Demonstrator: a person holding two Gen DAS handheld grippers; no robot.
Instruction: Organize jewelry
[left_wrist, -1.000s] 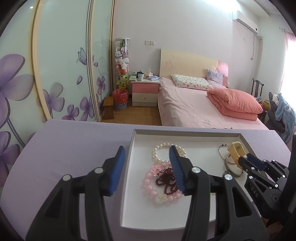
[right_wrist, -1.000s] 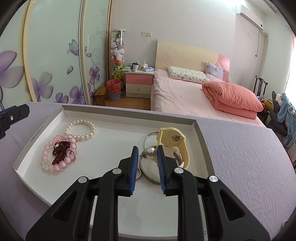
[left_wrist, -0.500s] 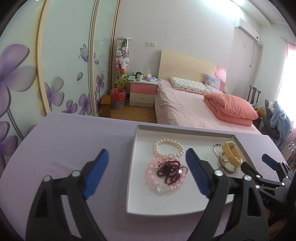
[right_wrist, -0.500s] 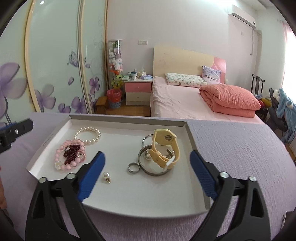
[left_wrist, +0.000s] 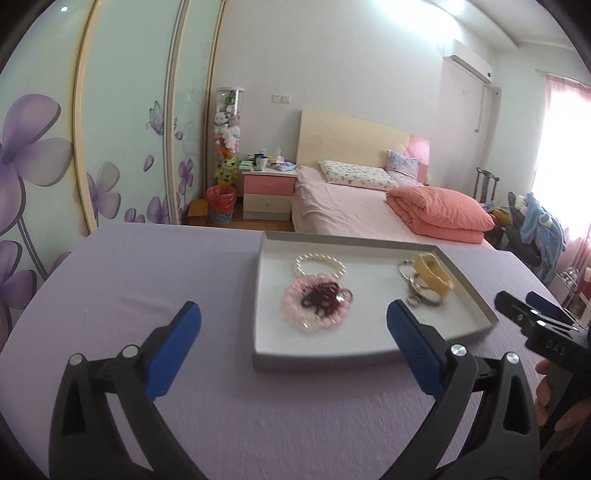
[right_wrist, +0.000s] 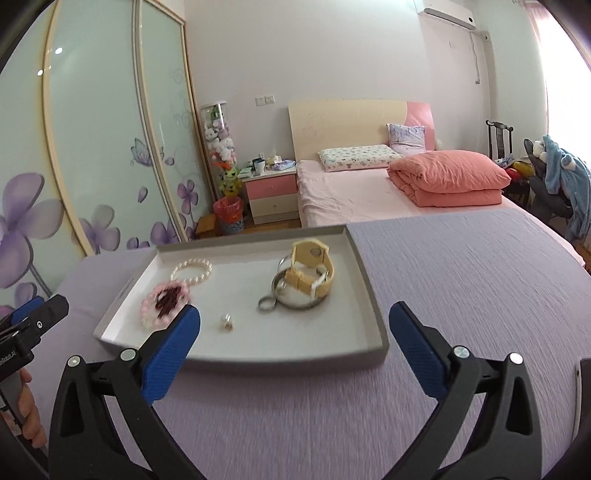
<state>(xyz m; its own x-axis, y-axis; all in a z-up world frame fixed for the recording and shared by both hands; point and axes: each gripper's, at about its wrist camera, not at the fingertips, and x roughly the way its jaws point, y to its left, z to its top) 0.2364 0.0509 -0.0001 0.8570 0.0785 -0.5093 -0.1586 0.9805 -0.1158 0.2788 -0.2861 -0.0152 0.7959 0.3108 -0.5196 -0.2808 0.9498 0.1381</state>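
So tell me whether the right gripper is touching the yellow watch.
Apart. In the right wrist view the right gripper is wide open, above the tray's near rim, while the yellow watch lies well beyond the fingertips with bare tray floor between.

Bracelets (left_wrist: 318, 298), yellow watch (right_wrist: 312, 267) — inside grey tray (right_wrist: 295, 356).

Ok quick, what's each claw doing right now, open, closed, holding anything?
Left claw: open wide, holding nothing.
Right claw: open wide, holding nothing.
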